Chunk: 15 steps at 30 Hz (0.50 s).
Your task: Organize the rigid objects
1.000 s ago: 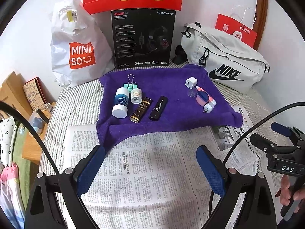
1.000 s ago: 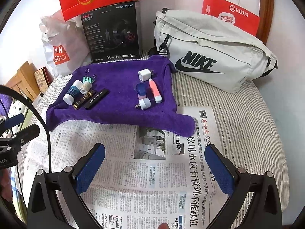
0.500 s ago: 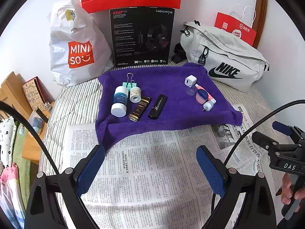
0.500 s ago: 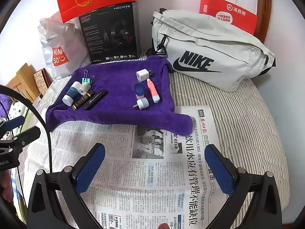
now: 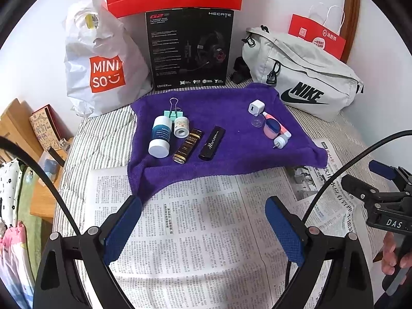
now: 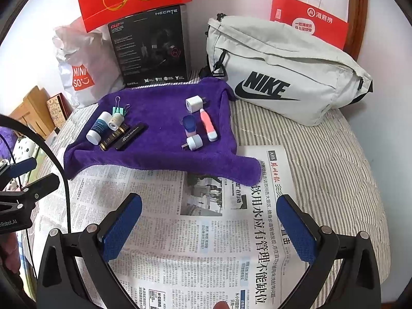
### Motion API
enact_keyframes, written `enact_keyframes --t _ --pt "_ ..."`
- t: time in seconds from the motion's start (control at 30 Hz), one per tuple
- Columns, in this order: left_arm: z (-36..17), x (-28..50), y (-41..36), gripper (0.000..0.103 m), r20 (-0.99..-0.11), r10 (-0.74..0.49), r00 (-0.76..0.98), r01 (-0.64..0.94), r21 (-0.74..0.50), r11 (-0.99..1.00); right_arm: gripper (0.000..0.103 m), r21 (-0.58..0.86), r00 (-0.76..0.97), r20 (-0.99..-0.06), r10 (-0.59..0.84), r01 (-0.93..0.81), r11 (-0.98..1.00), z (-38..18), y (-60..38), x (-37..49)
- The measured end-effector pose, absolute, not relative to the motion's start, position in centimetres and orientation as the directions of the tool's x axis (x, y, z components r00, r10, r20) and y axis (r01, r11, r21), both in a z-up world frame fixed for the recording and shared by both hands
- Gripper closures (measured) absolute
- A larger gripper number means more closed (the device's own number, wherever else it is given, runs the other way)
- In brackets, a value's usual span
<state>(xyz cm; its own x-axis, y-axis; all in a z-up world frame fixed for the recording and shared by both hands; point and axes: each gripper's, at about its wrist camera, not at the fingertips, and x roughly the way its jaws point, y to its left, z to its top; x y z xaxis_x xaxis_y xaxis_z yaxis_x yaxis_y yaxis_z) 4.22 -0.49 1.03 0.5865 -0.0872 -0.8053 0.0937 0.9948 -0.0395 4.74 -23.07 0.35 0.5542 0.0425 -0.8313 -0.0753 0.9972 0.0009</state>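
Hovering over the newspaper (image 5: 195,231) on the bed (image 6: 334,159), the left hand-held gripper (image 5: 203,225) is seen with jaws spread wide, nothing between the blue pads (image 5: 121,231). Same for the right hand-held gripper (image 6: 209,228): wide apart, nothing held.

All rigid items are laid on the purple towel (image 5: 231,152), at the far side of the newspaper, its near edge overlapping the paper.

Left cluster: white-and-blue bottle (image 5: 160,136) lying down, small white jar (image 5: 181,127) just beside it on the right, teal binder clip (image 5: 175,110) at the far end of both, then a brown-gold tube (image 5: 188,145) and a black tube (image 5: 212,143) side by side.

Right cluster, well apart from the left one: white charger cube (image 5: 256,108) farthest, pink-and-blue case (image 6: 190,125), pink-white pen-like item (image 6: 208,125), round white plug (image 6: 193,143) nearest (a clear cap is also seen near the cube in the left view).

Against the far wall are set a Miniso bag (image 5: 100,61), headset box (image 5: 189,51) and Nike bag (image 6: 283,72).
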Motion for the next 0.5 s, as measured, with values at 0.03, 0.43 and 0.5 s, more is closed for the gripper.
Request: enact_keyframes --t 0.03,0.43,0.5 --pt "1.01 4.19 -0.5 0.006 -0.805 -0.086 0.587 0.093 -0.039 0.995 0.0 0.0 0.554 -0.832 0.042 -0.074 0.997 0.29 -23.1 4.77" --pt "0.93 4.24 -0.52 0.0 -0.803 -0.087 0.589 0.094 -0.039 0.995 0.0 0.007 0.534 -0.844 0.04 -0.064 0.998 -0.61 -23.35 4.94" --pt "0.98 4.32 -0.65 0.0 -0.798 -0.092 0.596 0.101 -0.039 0.994 0.0 0.005 0.534 -0.845 0.04 -0.066 0.998 -0.7 -23.29 4.99"
